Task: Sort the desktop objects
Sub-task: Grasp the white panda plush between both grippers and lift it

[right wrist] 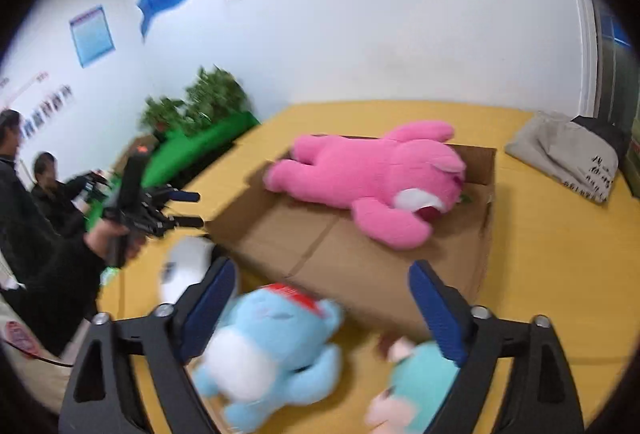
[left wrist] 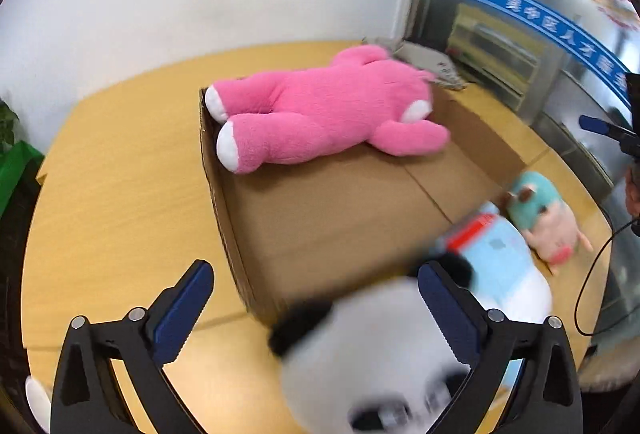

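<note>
I've both grippers wide open, nothing held, left gripper (left wrist: pixel 316 298) over panda (left wrist: pixel 372 350), pink bear (left wrist: pixel 328 114) already in box (left wrist: pixel 320 218) at 12 o'clock; next I close on the panda

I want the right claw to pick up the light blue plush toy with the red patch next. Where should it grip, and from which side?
Grip the light blue plush toy across its soft round body, coming down from above. It lies on the yellow wooden table in front of the cardboard box, already roughly under the open right claw, whose jaws look wide enough to span it.
</note>
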